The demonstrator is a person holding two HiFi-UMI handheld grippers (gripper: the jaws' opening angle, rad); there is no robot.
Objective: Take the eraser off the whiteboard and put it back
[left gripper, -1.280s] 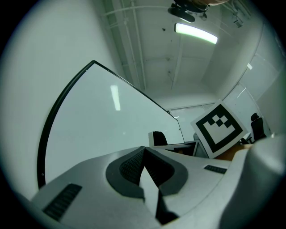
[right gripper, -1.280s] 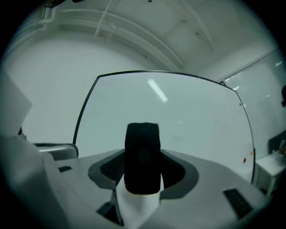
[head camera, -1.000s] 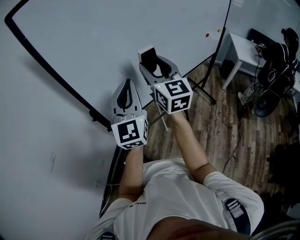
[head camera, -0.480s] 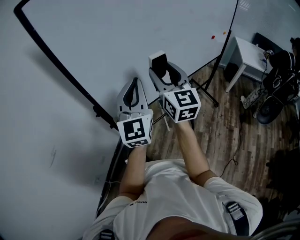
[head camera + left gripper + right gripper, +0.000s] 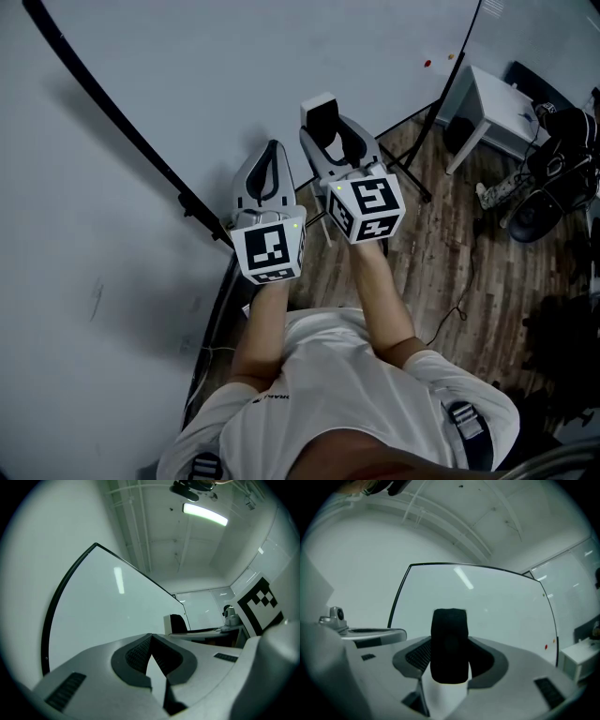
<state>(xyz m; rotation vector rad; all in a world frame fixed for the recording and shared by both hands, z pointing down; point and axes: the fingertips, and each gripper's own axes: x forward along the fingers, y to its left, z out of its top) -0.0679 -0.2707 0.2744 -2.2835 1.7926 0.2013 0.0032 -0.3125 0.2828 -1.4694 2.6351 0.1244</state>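
The eraser, a white block with a black felt face, is held upright in front of the whiteboard, low on it. My right gripper is shut on the eraser, with its jaws on either side of it. To its left, my left gripper is shut and empty, its tips meeting and pointing at the board. The left gripper view shows the eraser just past those jaws. Whether the felt touches the board, I cannot tell.
Two small magnets sit near the board's right edge. The board's black stand legs spread over the wood floor. A white side table and dark bags or a chair stand at the right, with a cable on the floor.
The right gripper with the eraser has drawn slightly back toward me, closer to level with the left gripper. The left gripper has kept still. Both stay as before.
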